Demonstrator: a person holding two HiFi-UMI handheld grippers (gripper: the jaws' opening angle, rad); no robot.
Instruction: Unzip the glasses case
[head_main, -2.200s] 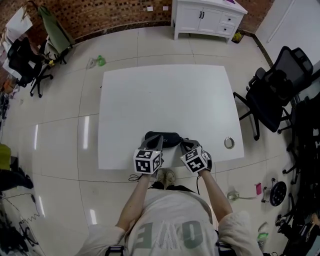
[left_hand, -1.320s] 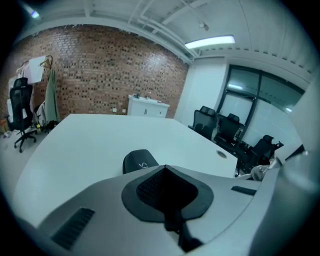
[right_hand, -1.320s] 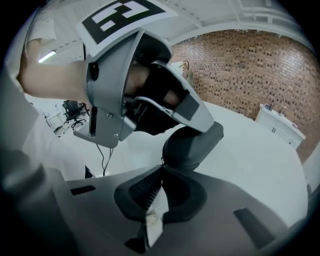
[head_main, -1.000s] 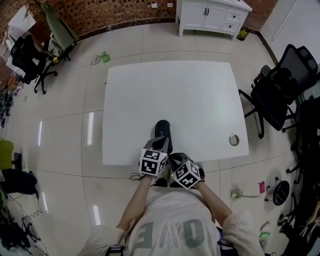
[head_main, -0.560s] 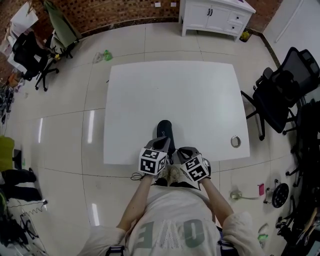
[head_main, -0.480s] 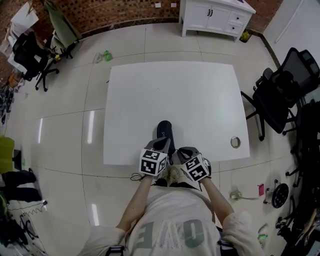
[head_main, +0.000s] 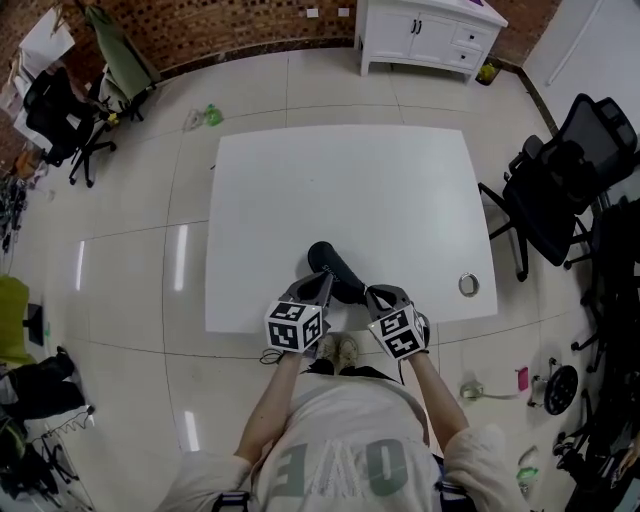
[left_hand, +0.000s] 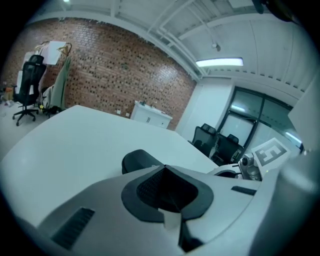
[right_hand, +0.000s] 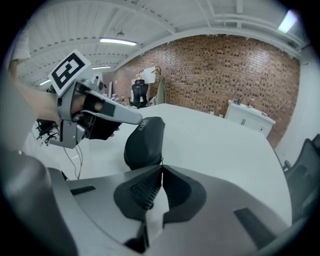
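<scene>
The black glasses case (head_main: 334, 271) lies slantwise on the white table (head_main: 340, 170) close to its near edge. My left gripper (head_main: 321, 284) is shut, its tips against the case's near left side. In the left gripper view the case (left_hand: 140, 159) shows just past the closed tips (left_hand: 164, 168). My right gripper (head_main: 377, 294) is at the case's near right end. In the right gripper view its jaws (right_hand: 160, 169) are shut on a thin zipper pull (right_hand: 160, 161) at the end of the case (right_hand: 145, 139). The left gripper (right_hand: 138, 119) touches the case's far end there.
A small metal ring (head_main: 468, 284) lies near the table's right front corner. Black office chairs (head_main: 560, 175) stand to the right of the table. A white cabinet (head_main: 430, 30) is by the brick wall beyond, and more chairs (head_main: 60, 110) at far left.
The case has turned from pointing straight away to lying slantwise, its near end now to the right. My right gripper has moved right and forward to that end. The left has barely shifted.
</scene>
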